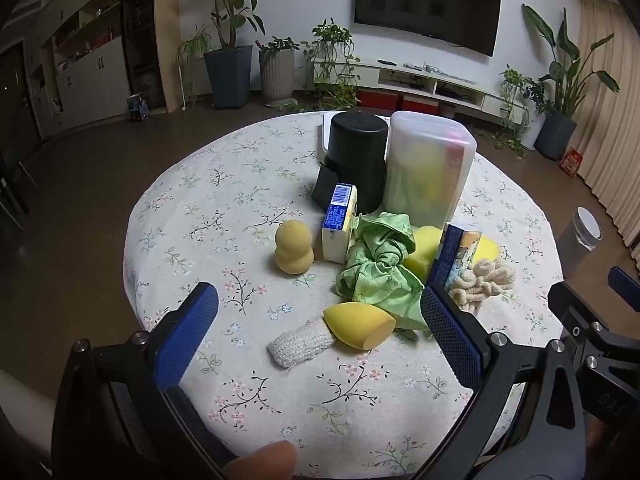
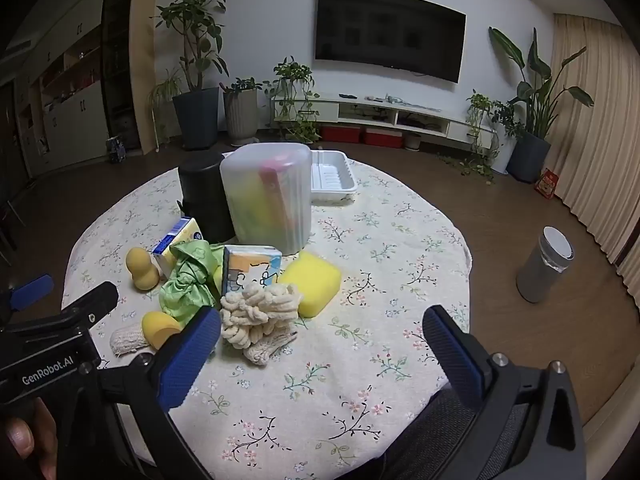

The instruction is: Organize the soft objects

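Soft things lie in a cluster mid-table: a gourd-shaped sponge [image 1: 293, 246], a knotted green cloth [image 1: 378, 272], a yellow egg-shaped sponge [image 1: 358, 326], a grey knitted pad [image 1: 299, 343], a cream rope bundle [image 2: 258, 314], a square yellow sponge [image 2: 312, 282] and two tissue packs [image 1: 338, 222] [image 2: 251, 270]. My left gripper [image 1: 320, 308] hovers open over the near edge, with the egg sponge and the pad lying between its fingers' lines. My right gripper [image 2: 322, 334] is open too, its left finger [image 2: 192, 356] just in front of the rope bundle. Neither touches anything.
Behind the cluster stand a black cylinder [image 1: 356, 156] and a translucent lidded box [image 2: 268, 196] with coloured items inside. A white tray [image 2: 332, 178] sits at the far edge. The round table has a floral cloth [image 2: 360, 380]. A grey bin [image 2: 544, 266] stands on the floor at right.
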